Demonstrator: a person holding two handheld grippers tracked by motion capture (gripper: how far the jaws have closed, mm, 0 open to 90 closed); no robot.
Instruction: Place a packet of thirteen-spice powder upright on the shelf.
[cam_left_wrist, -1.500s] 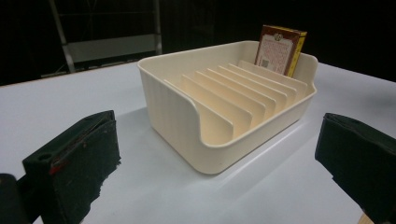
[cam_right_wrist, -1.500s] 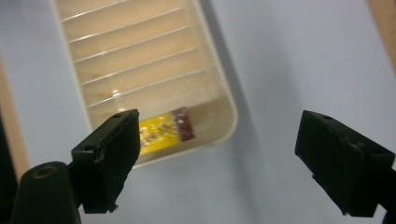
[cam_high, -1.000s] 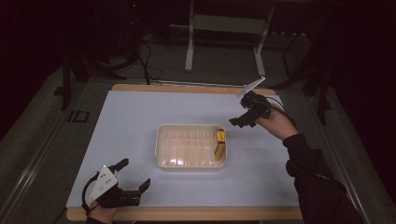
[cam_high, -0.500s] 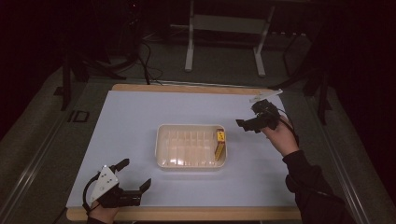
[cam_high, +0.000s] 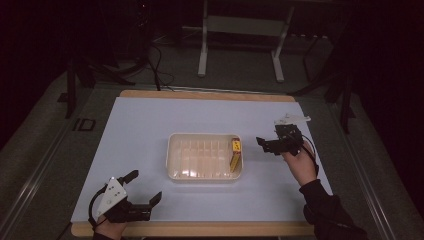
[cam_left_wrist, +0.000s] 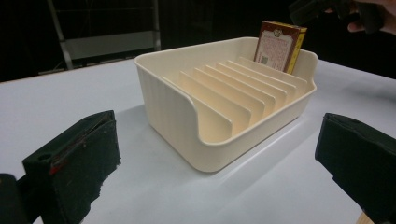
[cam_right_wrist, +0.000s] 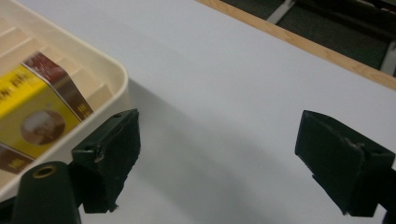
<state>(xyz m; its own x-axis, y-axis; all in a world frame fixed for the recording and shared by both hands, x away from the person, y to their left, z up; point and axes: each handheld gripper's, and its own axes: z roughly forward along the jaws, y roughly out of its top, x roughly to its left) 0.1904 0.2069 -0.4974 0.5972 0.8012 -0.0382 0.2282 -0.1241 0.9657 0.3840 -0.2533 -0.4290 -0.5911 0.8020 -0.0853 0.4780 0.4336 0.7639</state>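
Standing on edge in the rightmost slot of the cream tray (cam_high: 172, 150), the small yellow box (cam_high: 235, 154) looks like light, stiff card that hard squeezing would dent; its flat faces, above the dividers, offer the best hold. Just right of the tray, the right gripper (cam_high: 269, 145) gapes empty. Near-left, the left gripper (cam_high: 144, 188) also sits wide open.

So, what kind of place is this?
Probably a lab or recording studio: a white-topped table in a dark room, metal stand legs behind, and floor cables.
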